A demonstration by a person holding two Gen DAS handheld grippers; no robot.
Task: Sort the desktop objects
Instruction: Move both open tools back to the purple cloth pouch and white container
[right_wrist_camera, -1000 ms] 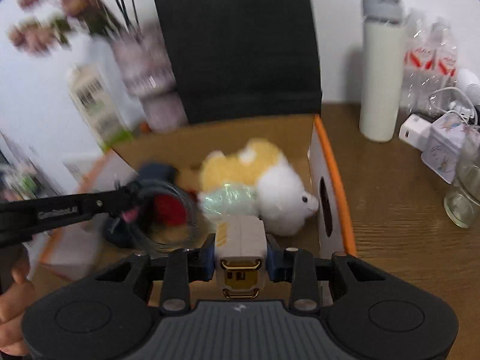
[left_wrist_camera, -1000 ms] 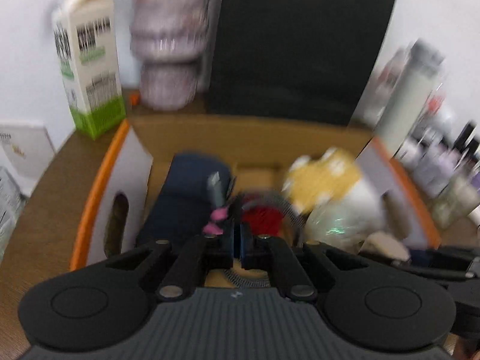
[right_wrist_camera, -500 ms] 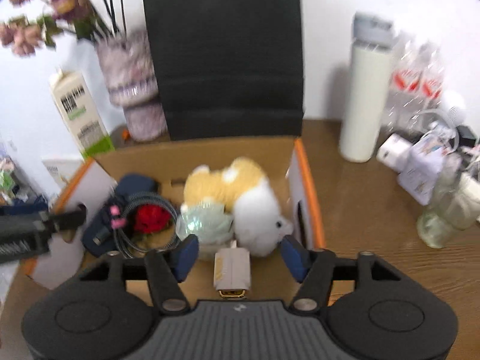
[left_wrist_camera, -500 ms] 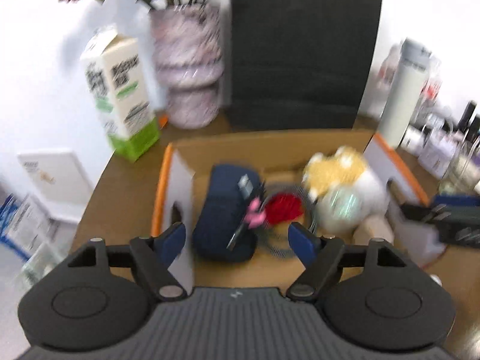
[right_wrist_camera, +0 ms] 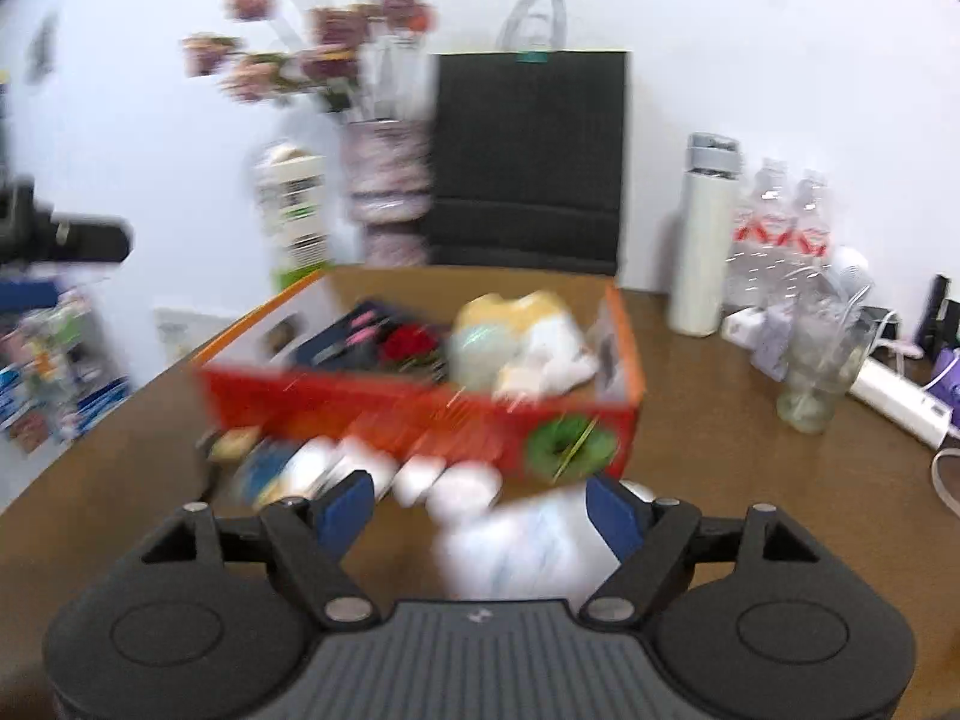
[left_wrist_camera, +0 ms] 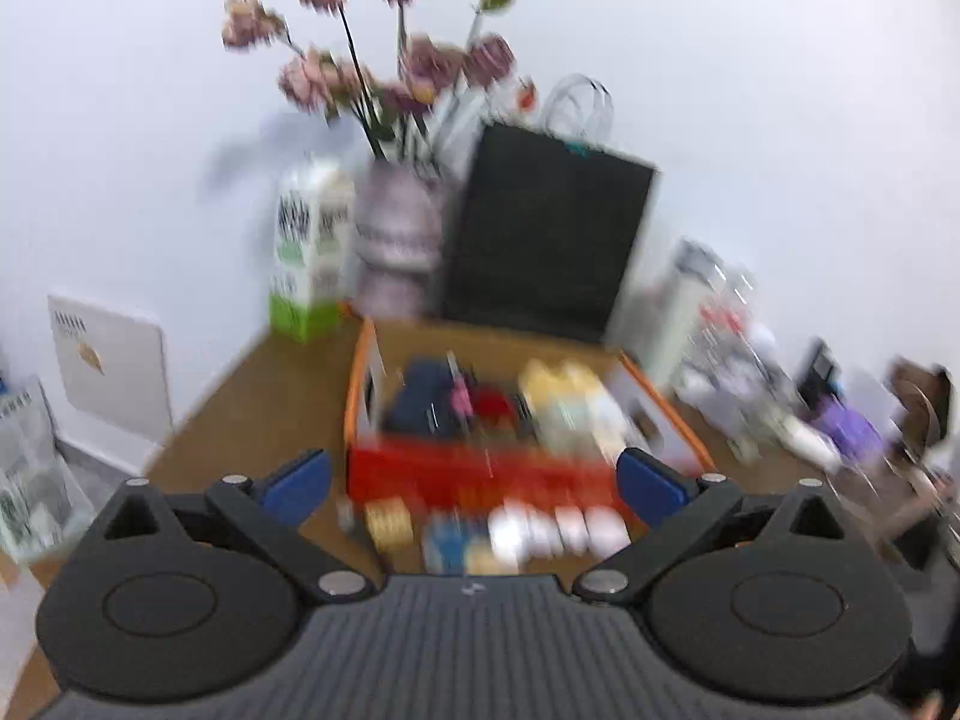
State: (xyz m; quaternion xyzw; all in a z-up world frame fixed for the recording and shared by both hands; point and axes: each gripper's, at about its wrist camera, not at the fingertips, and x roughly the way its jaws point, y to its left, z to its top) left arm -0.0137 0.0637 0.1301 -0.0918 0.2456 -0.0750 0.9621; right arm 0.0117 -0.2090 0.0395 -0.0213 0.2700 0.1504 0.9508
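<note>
- Our left gripper (left_wrist_camera: 474,483) stands wide with nothing between its blue pads; its jaws have just been opening. It hangs short of the red box (left_wrist_camera: 480,474).
- Our right gripper (right_wrist_camera: 480,501) is also spread and empty, its jaws having just opened too; a white packet (right_wrist_camera: 528,546) lies on the bench (right_wrist_camera: 750,480) below it, and we cannot tell whether it touches the pad.
- The box holds a navy pouch (left_wrist_camera: 420,399), a red item, a coiled cable and a yellow-and-white plush toy (right_wrist_camera: 522,336).
- Unsorted white pieces (right_wrist_camera: 444,480) and a small gold block (left_wrist_camera: 390,525) lie just in front of the box wall.
- Risks, as we judge them: both views are smeared, so a hurried reach could sweep the loose pieces off the bench or clip the box wall.
- The glass jar (right_wrist_camera: 816,378) and white bottle (right_wrist_camera: 705,234) stand to the right; a wide swing by our right gripper could tip them.
</note>
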